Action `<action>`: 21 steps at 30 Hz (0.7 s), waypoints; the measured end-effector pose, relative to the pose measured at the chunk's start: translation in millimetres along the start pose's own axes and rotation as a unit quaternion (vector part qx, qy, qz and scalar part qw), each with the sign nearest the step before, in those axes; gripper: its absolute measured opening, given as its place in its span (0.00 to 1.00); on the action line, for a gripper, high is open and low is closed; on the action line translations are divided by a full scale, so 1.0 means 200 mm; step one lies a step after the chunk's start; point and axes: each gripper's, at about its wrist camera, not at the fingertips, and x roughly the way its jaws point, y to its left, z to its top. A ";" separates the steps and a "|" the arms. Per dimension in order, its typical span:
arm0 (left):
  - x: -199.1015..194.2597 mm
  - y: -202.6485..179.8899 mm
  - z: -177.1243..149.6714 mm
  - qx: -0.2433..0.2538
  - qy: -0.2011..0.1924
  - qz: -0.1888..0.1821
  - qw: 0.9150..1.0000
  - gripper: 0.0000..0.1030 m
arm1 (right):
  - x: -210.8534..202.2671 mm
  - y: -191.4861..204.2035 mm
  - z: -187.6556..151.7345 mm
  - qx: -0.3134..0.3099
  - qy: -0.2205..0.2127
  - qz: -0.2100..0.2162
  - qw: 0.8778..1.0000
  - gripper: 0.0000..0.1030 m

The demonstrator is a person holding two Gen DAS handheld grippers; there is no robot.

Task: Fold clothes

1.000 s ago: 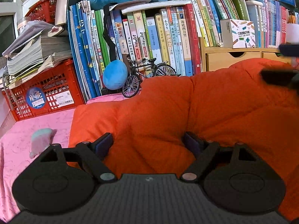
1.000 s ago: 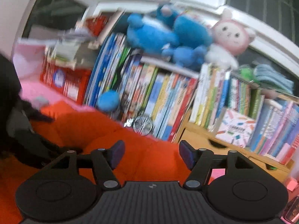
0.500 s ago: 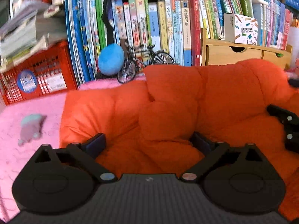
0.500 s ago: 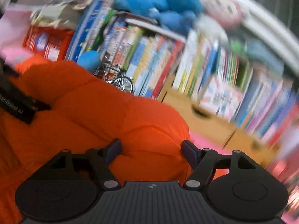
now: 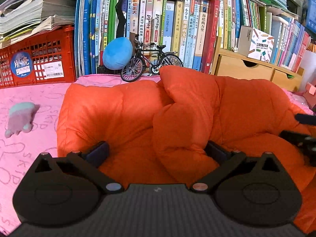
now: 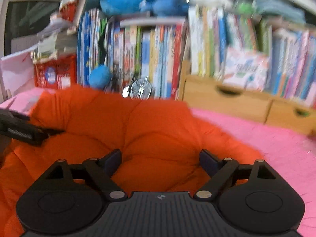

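Observation:
An orange puffy jacket (image 5: 177,114) lies bunched on the pink sheet (image 5: 35,102); it fills the lower half of the right wrist view (image 6: 150,130) too. My left gripper (image 5: 156,152) is open, its fingers low over the jacket's near folds. My right gripper (image 6: 160,159) is open, just above the jacket's right part. The right gripper shows at the right edge of the left wrist view (image 5: 304,130), and the left gripper at the left edge of the right wrist view (image 6: 17,128).
Behind the jacket stand a row of books (image 5: 177,29), a model bicycle (image 5: 150,63), a blue ball (image 5: 117,53), a red crate (image 5: 37,59) and wooden drawers (image 5: 252,69). A small plush toy (image 5: 19,118) lies on the sheet at the left.
Both grippers have come down closer to the jacket. The right gripper has swung its view down from the shelf to the jacket's right part. Both stay open.

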 end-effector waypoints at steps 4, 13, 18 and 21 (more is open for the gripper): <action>0.00 0.01 0.00 -0.006 -0.001 -0.005 1.000 1.00 | -0.12 0.03 0.17 0.016 -0.080 0.013 0.997 0.93; 0.00 0.01 0.00 -0.012 -0.002 -0.012 1.000 1.00 | 0.46 0.15 0.41 0.069 0.017 0.031 0.997 0.97; 0.00 0.03 0.00 -0.023 -0.005 -0.032 0.999 1.00 | 0.47 0.08 0.23 0.084 0.026 -0.014 0.996 0.97; 0.00 0.04 0.01 -0.024 -0.004 -0.034 0.999 1.00 | 0.43 0.06 0.20 0.092 0.015 -0.081 0.992 0.98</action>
